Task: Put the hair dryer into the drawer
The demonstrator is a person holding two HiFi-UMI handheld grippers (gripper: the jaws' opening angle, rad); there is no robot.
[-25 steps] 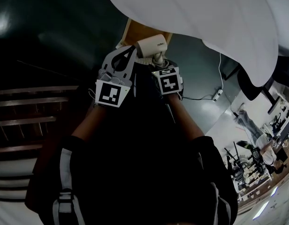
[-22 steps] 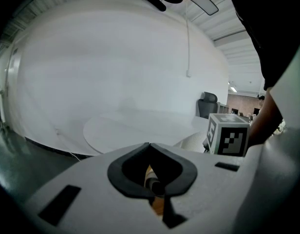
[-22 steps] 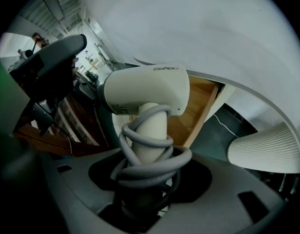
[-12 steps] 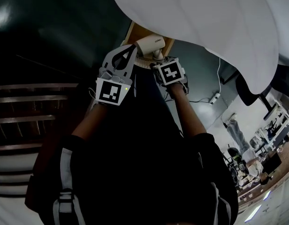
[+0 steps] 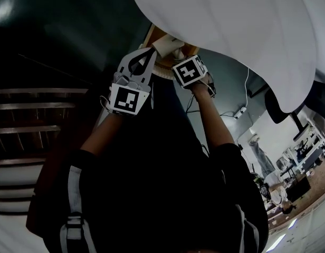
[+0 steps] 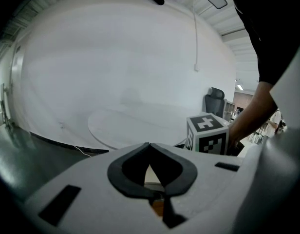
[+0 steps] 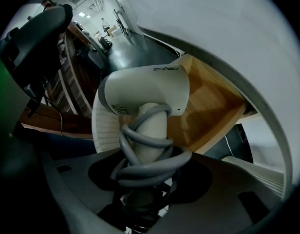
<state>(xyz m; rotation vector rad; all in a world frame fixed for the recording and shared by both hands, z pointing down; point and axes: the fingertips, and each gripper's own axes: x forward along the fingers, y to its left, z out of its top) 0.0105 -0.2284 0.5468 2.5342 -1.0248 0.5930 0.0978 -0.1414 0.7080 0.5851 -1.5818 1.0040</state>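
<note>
Table (image 5: 231,25): spreads white across the upper right of the head view, with a broad curved edge.
Drawer (image 7: 208,106): stands open beneath the table's edge, bare wooden inside showing.
Left gripper (image 6: 149,145): reaches toward the table with jaw tips pressed together, gripping nothing.
Right gripper (image 7: 145,172): clamps on the handle of the hair dryer (image 7: 145,94), just beside the left gripper.
Hair dryer: sits white in the right gripper's grasp, body in front of the open drawer, close under the table's edge.
Cord (image 7: 150,152): winds grey around the handle in several loops.
</note>
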